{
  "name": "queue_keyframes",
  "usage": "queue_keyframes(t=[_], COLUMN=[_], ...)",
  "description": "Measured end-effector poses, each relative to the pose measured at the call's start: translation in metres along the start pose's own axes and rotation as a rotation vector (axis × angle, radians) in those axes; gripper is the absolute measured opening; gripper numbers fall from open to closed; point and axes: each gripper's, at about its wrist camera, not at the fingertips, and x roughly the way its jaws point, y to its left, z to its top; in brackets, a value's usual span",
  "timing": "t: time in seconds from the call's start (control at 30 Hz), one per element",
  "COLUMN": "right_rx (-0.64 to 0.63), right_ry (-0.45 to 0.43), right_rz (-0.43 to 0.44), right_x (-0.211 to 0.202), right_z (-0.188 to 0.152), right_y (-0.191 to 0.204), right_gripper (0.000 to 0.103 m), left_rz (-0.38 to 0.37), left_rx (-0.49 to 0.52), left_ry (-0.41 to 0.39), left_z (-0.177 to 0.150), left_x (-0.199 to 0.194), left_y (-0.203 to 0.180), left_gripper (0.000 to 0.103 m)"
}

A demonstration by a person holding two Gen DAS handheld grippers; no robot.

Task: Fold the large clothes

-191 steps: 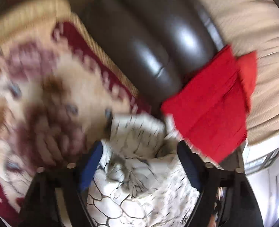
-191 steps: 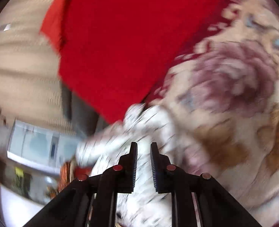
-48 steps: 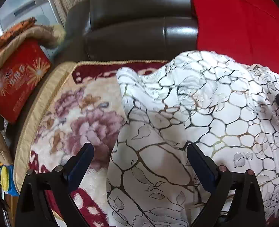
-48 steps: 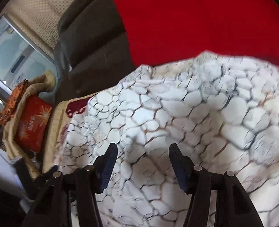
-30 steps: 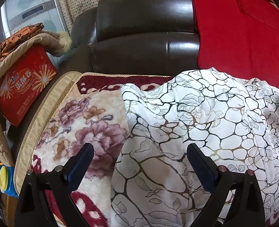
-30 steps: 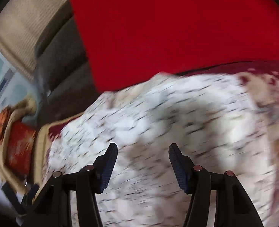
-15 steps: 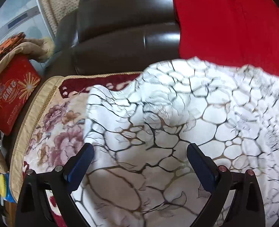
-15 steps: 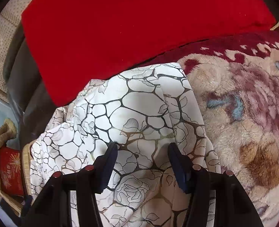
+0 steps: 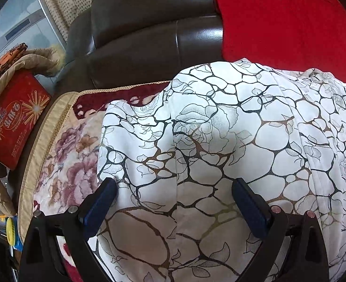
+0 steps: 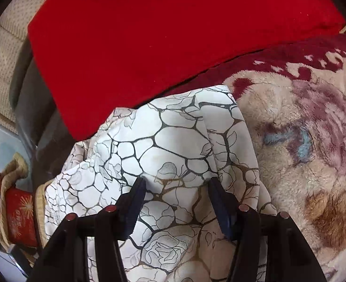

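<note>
A white garment (image 9: 220,129) printed with black and brown cracked lines and roses lies bunched on a floral plush blanket (image 9: 69,155). My left gripper (image 9: 173,183) hovers low over its near part, blue-padded jaws wide apart, with the cloth spread between and under them. In the right wrist view the same garment (image 10: 163,145) ends in a folded edge against the blanket (image 10: 302,152). The right gripper (image 10: 176,181) is open about half way, and cloth runs between its fingers without being pinched. What lies under the garment is hidden.
A red cloth (image 9: 290,23) (image 10: 161,35) drapes over the dark brown leather sofa back (image 9: 149,35) just behind the garment. To the left a red printed box (image 9: 11,117) sits in a tan padded bag. The blanket's tan border (image 9: 44,145) runs along the left.
Both grippers sank closer to the garment and then held still. The right view went from a blurred sweep to a steady look at the garment's right edge. Jaw widths stayed the same.
</note>
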Motion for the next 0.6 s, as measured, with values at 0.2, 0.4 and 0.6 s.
queue_keyframes(t=[0.2,0.4,0.6], right_rx=[-0.075,-0.183,-0.300], right_ry=[-0.082,-0.078,0.077], right_rz=[0.014,0.133,0.266], right_x=[-0.030,-0.040,-0.022], right_z=[-0.006,-0.026,-0.070], right_y=[0.011,0.048,0.099], right_gripper=[0.060,0.060,0.060], left_rz=[-0.046,-0.045,-0.023], left_rx=[-0.043,-0.161,-0.274], left_ry=[-0.012,-0.016,0.037], left_z=[0.001,-0.004,-0.019], left_x=[-0.015,-0.024,-0.020], left_y=[0.013,0.054,0.087], left_gripper=[0.099,0.099,0.099])
